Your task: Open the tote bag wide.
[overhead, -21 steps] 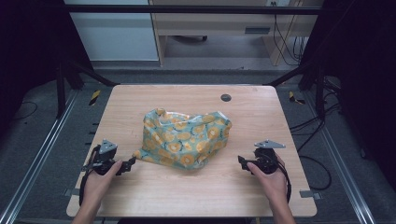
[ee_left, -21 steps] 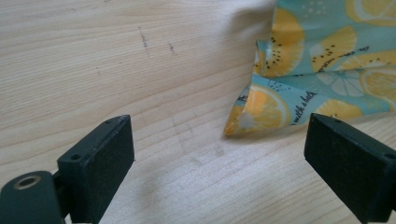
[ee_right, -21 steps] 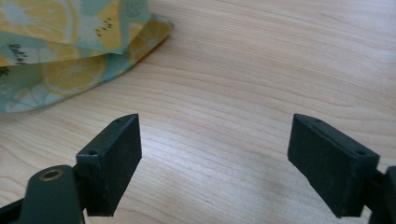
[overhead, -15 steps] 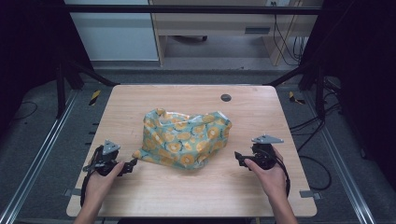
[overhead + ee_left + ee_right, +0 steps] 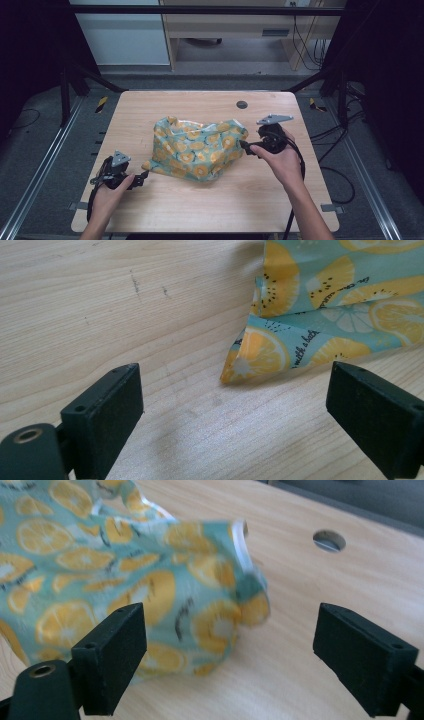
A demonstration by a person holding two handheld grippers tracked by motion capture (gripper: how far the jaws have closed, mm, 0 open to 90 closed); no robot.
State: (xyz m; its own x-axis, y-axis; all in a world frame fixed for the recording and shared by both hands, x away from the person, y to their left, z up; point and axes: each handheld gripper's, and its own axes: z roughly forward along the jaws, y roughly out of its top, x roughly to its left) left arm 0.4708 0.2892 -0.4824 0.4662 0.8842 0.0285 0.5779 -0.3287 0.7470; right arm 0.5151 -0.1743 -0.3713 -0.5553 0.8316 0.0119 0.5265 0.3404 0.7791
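Observation:
A crumpled teal cloth printed with orange slices [image 5: 199, 146] lies mid-table. My left gripper [image 5: 143, 176] rests near the front left, open, its jaws pointing at the cloth's near-left corner [image 5: 250, 357], a short way off it. My right gripper [image 5: 246, 148] is open at the cloth's right edge, close to touching it. In the right gripper view the cloth's bunched right end [image 5: 220, 605] sits between and just beyond the wide-spread jaws. Nothing is held by either gripper.
The wooden table [image 5: 310, 200] has a round cable hole [image 5: 242, 104] at the back right, also seen as the hole [image 5: 329, 540] in the right gripper view. Metal frame rails run along both sides. Cables trail off the right gripper.
My right gripper has moved forward and left from the front right up to the cloth's right edge. The left gripper has barely shifted. The cloth lies as before.

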